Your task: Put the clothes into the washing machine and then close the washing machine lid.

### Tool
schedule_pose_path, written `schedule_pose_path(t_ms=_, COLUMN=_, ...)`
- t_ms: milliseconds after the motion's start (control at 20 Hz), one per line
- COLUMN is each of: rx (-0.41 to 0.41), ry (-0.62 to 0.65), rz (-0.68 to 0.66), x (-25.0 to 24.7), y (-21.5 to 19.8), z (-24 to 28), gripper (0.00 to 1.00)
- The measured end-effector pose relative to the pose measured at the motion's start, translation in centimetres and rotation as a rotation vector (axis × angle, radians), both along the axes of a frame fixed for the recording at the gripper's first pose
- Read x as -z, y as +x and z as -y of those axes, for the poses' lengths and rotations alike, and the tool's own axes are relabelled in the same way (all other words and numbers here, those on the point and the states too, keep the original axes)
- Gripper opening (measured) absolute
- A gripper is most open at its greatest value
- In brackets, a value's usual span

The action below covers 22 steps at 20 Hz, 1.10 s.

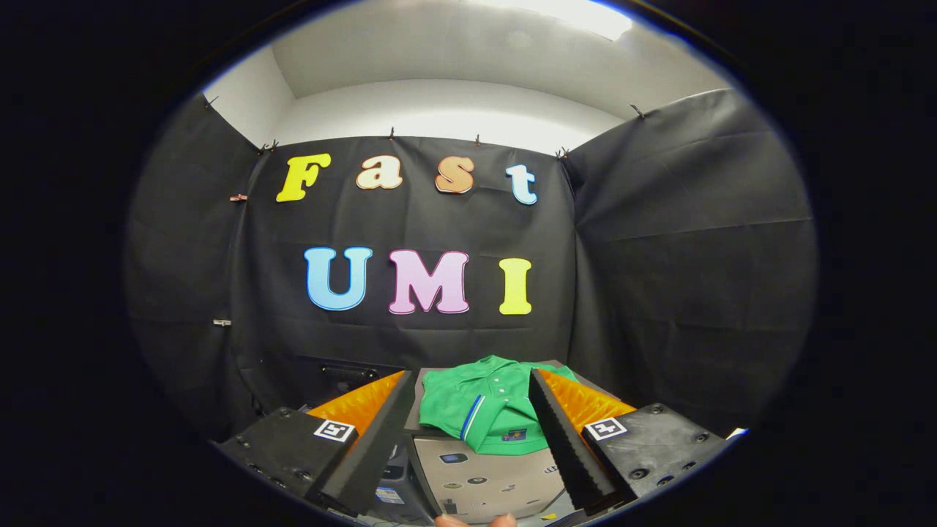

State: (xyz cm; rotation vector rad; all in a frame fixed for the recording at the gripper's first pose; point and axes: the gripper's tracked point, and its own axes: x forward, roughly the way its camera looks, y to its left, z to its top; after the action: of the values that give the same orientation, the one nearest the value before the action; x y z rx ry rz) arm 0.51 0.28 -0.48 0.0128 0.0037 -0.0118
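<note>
Your gripper [468, 410] is wide open; the folded green shirt [487, 410] could slip off the washing machine [490, 479] if nudged.

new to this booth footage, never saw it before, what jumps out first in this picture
The bright green polo shirt catches the eye first: it lies folded on top of the washing machine, just ahead of the fingers and framed in the gap between them. The gripper is open, its fingers spread to either side of the shirt without touching it. Fingertips of a person's hand peek in at the near edge of the machine.
</note>
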Motion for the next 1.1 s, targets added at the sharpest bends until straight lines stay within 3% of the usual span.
schedule_pose_path(t_ms=400, rx=0.034, ry=-0.043, rz=-0.055, x=0.7, y=5.9, z=2.1, gripper=0.98)
schedule_pose_path(t_ms=750, rx=0.014, ry=-0.059, rz=-0.234, x=3.4, y=12.7, z=3.7, gripper=0.98)
schedule_pose_path(t_ms=1100, rx=-0.004, ry=-0.075, rz=-0.456, x=10.7, y=20.8, z=5.7, gripper=0.99)
